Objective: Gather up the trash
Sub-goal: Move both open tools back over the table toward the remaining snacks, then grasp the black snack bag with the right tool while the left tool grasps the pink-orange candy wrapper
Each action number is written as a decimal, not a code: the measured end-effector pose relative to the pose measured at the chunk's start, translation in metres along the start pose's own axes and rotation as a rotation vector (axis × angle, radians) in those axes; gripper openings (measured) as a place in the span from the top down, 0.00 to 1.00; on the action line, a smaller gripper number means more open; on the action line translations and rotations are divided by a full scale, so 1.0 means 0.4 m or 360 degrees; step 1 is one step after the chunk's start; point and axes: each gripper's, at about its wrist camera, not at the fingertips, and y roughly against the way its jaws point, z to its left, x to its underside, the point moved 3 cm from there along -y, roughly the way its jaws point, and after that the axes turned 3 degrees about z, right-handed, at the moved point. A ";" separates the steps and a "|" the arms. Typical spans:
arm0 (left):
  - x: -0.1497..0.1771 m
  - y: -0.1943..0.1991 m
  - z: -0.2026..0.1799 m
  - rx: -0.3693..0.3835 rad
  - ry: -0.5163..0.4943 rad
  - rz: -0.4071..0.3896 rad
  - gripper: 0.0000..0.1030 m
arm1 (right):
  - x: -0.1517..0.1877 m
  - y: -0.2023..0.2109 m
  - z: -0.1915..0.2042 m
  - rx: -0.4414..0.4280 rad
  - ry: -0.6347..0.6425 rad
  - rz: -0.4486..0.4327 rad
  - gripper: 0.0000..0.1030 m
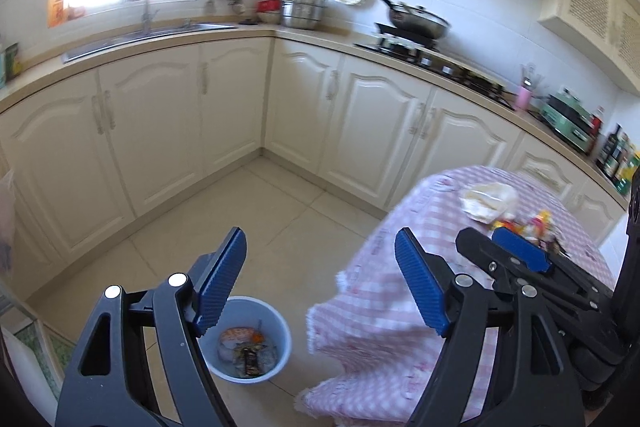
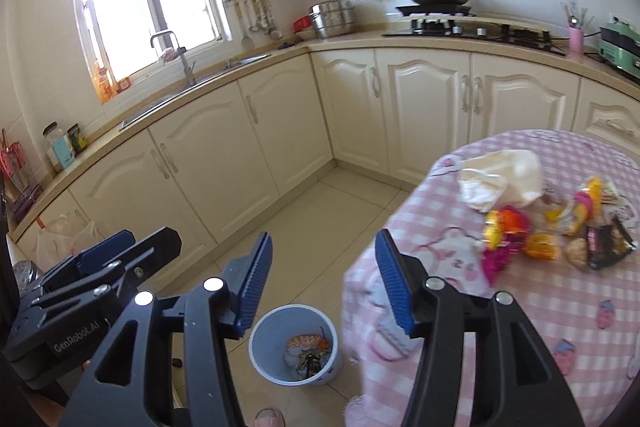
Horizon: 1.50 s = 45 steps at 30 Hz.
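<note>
Nearest, the left gripper (image 1: 320,283) and right gripper (image 2: 324,281) hover with jaws wide open, holding nothing. Below, one blue bin (image 2: 262,343) on the floor already holds some wrappers. Farther right, one white bag (image 2: 500,179) and roughly six wrappers (image 2: 508,227) lie on the table (image 2: 520,307). Likely between pickups; next, a gripper must reach a wrapper.

The desk (image 2: 520,307) wears a pink and white checked cloth with cartoon prints, and on it lie a cream bag (image 2: 500,183), yellow, orange and magenta wrappers (image 2: 504,231) and a black packet (image 2: 606,241). The bin (image 2: 262,339) on the floor is pale blue, both tongs are black with ribbed blue pads (image 2: 394,281), and the cupboards (image 2: 432,99) are cream
</note>
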 end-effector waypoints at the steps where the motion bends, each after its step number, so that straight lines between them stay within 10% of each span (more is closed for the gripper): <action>1: 0.003 -0.001 -0.022 0.0016 -0.0019 0.0003 0.28 | 0.001 0.022 -0.029 0.0026 -0.0020 -0.0017 0.48; 15: 0.066 -0.115 -0.378 0.0347 -0.0286 0.0203 0.28 | 0.063 0.209 -0.456 0.0425 -0.0385 -0.0113 0.47; 28: 0.066 -0.263 -0.462 0.0370 -0.0312 0.0335 0.29 | 0.094 0.123 -0.660 0.0512 -0.0626 0.0031 0.46; 35: 0.066 -0.307 -0.484 0.0445 -0.0325 0.0387 0.65 | 0.077 0.045 -0.697 0.0491 -0.0699 0.0146 0.46; 39: 0.064 -0.304 -0.489 0.0487 -0.0321 0.0371 0.68 | 0.060 0.016 -0.684 0.0563 -0.0617 0.0196 0.46; 45: 0.050 -0.257 -0.495 0.0548 -0.0331 0.0305 0.69 | 0.055 0.002 -0.674 0.0543 -0.0563 0.0221 0.83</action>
